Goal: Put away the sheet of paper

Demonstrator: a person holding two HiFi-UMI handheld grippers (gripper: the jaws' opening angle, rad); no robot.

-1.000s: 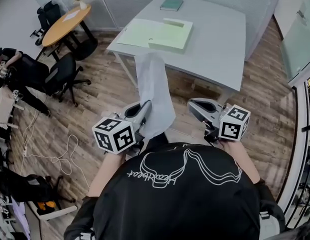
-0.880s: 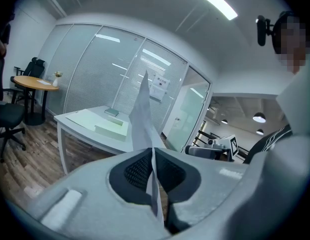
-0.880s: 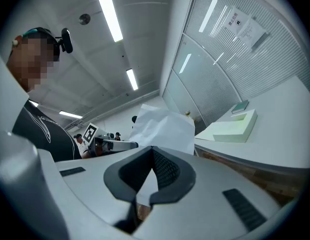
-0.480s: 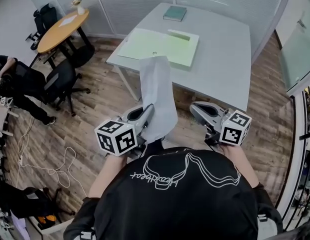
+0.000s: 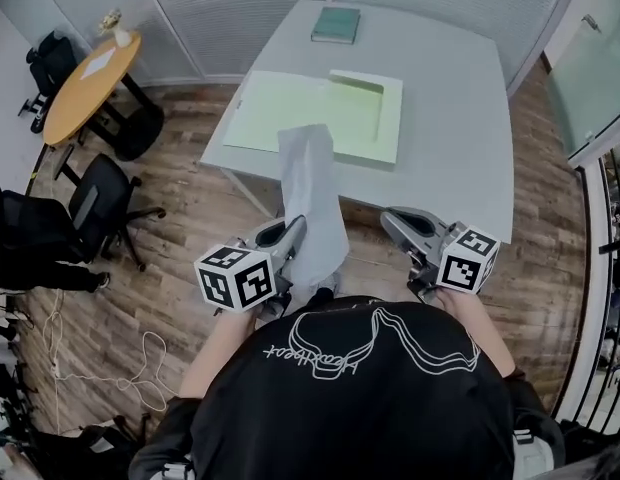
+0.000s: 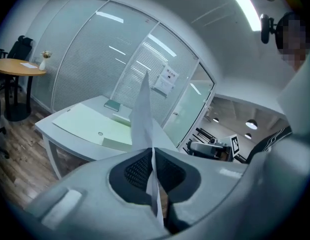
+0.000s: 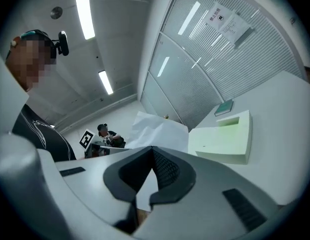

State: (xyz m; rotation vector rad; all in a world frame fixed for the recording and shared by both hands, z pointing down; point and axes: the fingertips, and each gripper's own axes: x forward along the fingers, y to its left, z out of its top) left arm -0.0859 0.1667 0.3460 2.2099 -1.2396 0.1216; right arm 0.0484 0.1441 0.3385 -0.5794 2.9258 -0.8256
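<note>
Noted: left gripper (image 6: 152, 153) clamped on thin white paper sheet (image 5: 312, 193), standing upright, short of grey rectangular table (image 5: 470, 138); right gripper (image 7: 152, 153) jaws together, empty.

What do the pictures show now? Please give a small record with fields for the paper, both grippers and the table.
paper: white sheet, standing up from the left gripper
left gripper: shut on the sheet
right gripper: shut, empty
table: grey, ahead of the person
on table: light green folder; green book
</note>
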